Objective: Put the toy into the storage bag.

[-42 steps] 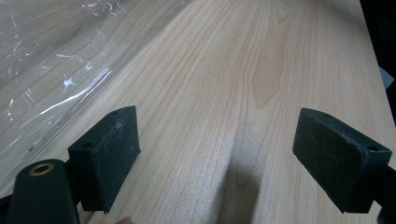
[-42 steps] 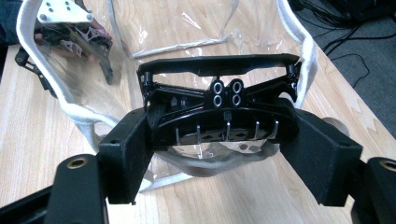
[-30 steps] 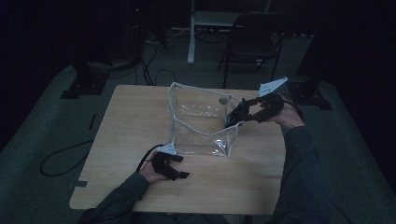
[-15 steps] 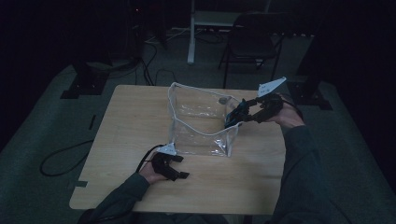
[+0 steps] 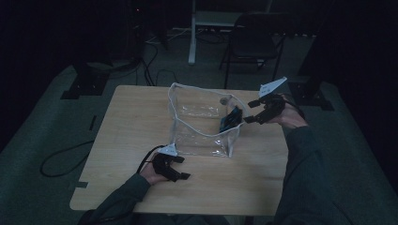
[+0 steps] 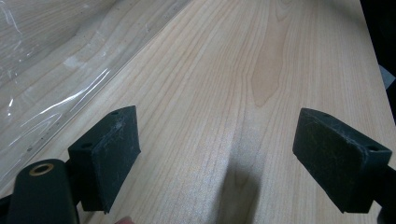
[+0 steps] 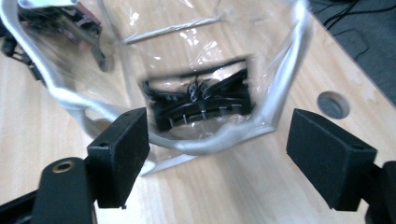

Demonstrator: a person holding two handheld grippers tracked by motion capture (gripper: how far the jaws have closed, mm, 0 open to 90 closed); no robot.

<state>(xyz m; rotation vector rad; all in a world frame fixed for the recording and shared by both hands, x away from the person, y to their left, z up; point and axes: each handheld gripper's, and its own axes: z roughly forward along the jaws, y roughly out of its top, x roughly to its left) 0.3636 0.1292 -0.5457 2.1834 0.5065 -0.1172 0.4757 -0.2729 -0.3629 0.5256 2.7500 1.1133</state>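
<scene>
A clear plastic bag [image 5: 202, 119] stands open mid-table [image 5: 126, 117]. Left of and below the bag, the left gripper [image 5: 180, 168] is held with its jaws spread, bare wood seen between them in its own view. Inside the bag's right wall, a black object [image 5: 231, 119] is seen; the right gripper view reveals its comb-like ribs. Right of the bag, the right gripper [image 5: 250, 110] is held with its jaws apart, having just opened, gripping nothing.
</scene>
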